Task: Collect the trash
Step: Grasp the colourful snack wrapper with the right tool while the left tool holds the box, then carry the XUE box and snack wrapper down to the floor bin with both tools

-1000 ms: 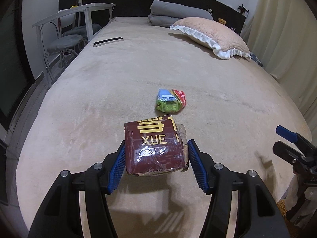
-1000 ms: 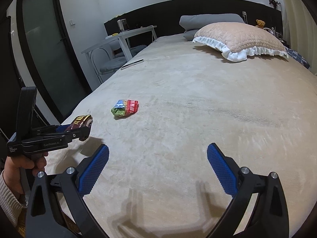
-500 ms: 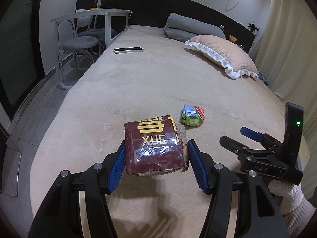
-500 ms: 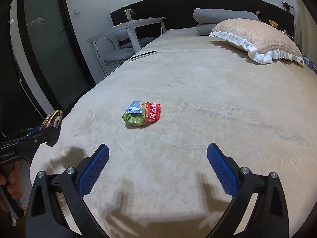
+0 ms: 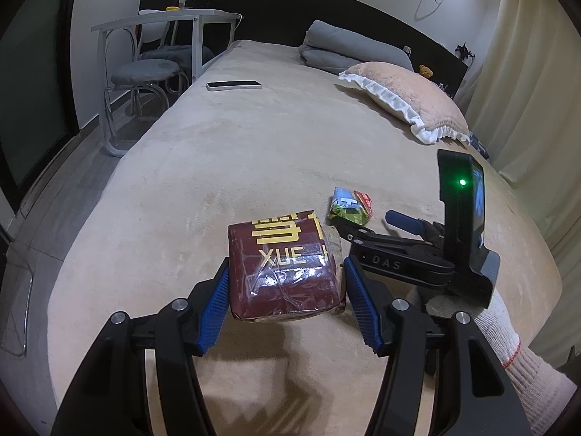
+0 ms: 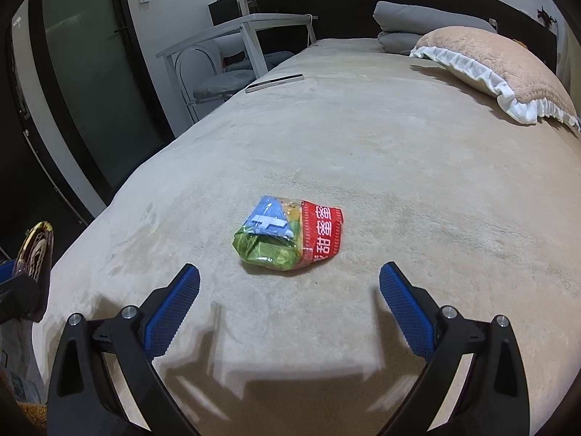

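Observation:
My left gripper [image 5: 287, 305] is shut on a dark red packet [image 5: 285, 276] with gold lettering, held above the beige bed. A crumpled wrapper [image 6: 288, 234] in blue, green and red lies on the bed cover. My right gripper [image 6: 288, 307] hovers just short of the crumpled wrapper, jaws wide open around nothing. In the left wrist view the right gripper [image 5: 366, 223] reaches in from the right toward the same wrapper [image 5: 350, 205], held by a gloved hand [image 5: 494, 323]. The red packet's edge [image 6: 34, 250] shows at the far left of the right wrist view.
A phone [image 5: 234, 85] lies near the bed's left edge, far up. A pink frilled pillow [image 5: 406, 100] and a folded grey blanket [image 5: 345, 52] sit at the head. A white desk [image 5: 167, 25] and a stool [image 5: 145, 72] stand left of the bed. Curtains [image 5: 526, 83] hang right.
My right gripper has moved in toward the crumpled wrapper and sunk lower, still open. The left gripper shifted a little at first with the red packet, then stayed put.

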Motion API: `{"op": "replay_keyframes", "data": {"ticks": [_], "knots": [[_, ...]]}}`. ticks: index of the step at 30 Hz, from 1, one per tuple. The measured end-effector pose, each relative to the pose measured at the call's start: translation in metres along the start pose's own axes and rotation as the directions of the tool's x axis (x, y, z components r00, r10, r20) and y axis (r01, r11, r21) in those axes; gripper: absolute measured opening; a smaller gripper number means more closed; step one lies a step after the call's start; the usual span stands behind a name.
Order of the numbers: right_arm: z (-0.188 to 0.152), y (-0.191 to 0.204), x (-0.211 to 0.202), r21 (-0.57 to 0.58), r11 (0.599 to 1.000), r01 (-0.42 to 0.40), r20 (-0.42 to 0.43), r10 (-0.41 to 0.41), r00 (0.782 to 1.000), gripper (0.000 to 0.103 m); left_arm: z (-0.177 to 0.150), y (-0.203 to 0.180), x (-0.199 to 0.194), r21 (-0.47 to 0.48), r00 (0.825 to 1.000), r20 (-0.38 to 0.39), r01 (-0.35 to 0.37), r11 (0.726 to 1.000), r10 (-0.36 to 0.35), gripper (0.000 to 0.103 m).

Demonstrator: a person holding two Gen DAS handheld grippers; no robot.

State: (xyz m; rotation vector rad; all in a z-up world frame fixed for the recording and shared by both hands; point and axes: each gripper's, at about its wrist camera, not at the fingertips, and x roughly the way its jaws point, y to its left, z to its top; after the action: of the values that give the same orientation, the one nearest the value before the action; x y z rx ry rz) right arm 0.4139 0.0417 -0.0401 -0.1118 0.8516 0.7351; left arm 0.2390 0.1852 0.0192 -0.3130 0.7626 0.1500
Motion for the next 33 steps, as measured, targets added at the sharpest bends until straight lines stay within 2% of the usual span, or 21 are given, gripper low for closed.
{"op": "replay_keyframes", "data": {"ticks": [9,10,13,20,33], "knots": [[0.017,0.008,0.027,-0.016,0.999,0.029,-0.025,-0.029,0.999,0.098,-0.002,0.006,0.003,-0.008,1.0,-0.011,-0.013,1.0,0.013,0.059],[0.017,0.01,0.028,-0.026,0.999,0.045,-0.028,-0.046,0.999,0.094,-0.002,0.007,0.004,-0.009,1.0,-0.011,-0.014,1.0,0.014,0.059],[0.017,0.014,0.025,-0.04,0.999,0.036,-0.017,-0.037,0.999,0.072,-0.003,0.007,0.005,-0.005,1.0,-0.016,-0.016,1.0,0.016,0.059],[0.009,0.023,0.007,-0.07,0.997,0.045,0.014,-0.044,0.999,0.071,-0.004,0.003,0.002,0.017,1.0,-0.015,-0.01,1.0,0.01,0.059],[-0.018,0.018,-0.064,-0.064,0.996,0.065,0.063,-0.061,0.996,0.071,-0.018,-0.014,-0.016,0.039,1.0,0.019,0.024,0.999,-0.025,0.059]]}}
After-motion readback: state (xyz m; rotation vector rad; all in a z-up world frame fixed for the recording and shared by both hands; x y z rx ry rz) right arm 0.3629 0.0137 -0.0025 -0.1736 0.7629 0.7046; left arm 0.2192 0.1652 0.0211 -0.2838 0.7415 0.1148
